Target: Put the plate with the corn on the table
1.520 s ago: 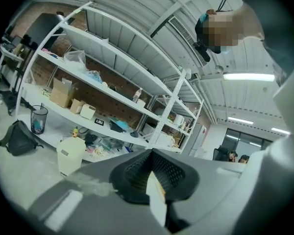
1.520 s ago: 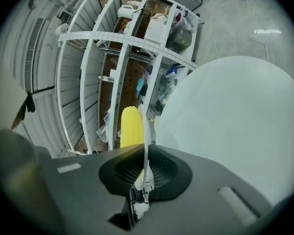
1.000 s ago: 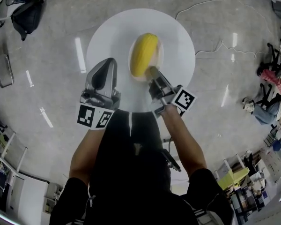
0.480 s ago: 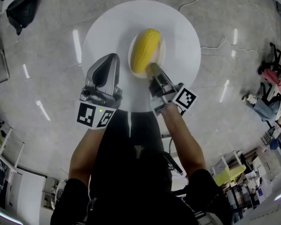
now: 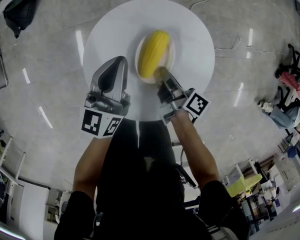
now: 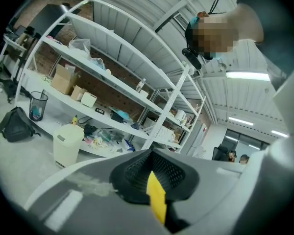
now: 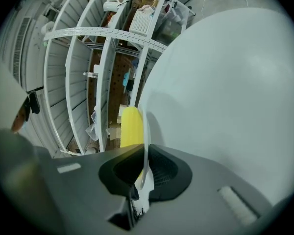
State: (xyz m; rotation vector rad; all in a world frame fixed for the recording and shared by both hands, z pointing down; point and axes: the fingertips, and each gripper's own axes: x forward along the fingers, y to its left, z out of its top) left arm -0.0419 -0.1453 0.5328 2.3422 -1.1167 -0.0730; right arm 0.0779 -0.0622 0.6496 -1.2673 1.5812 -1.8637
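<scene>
Pinching the near rim of the plate (image 5: 170,59) with my right claw (image 5: 161,74). In the right gripper view the thin white rim runs edge-on into the seam between the two dark pads, which press on it from both sides. The plate is small, white and round. The corn (image 5: 154,54), one yellow cob, lies along its middle, with its far end pointing away from me. In the right gripper view the cob shows as a yellow block just beyond the rim. The plate sits over the middle of the round white table (image 5: 192,31), well inside its edge. I cannot tell from any view whether its underside touches the tabletop or hangs just above it. A soft shadow falls on the white surface just beside the rim. My left claw (image 5: 115,65) is over the near-left part of the table, apart from the plate and touching nothing that I can see. Its jaws are pressed together. A narrow yellow strip (image 6: 157,199) shows at their seam in the left gripper view, and I cannot tell what it is. Beyond that claw the view shows white shelving (image 6: 112,82) loaded with boxes, a pale lidded bin (image 6: 66,143) and a black bag (image 6: 12,124) on the floor (image 5: 50,84). The marker cubes (image 5: 100,124) face up toward my head.
</scene>
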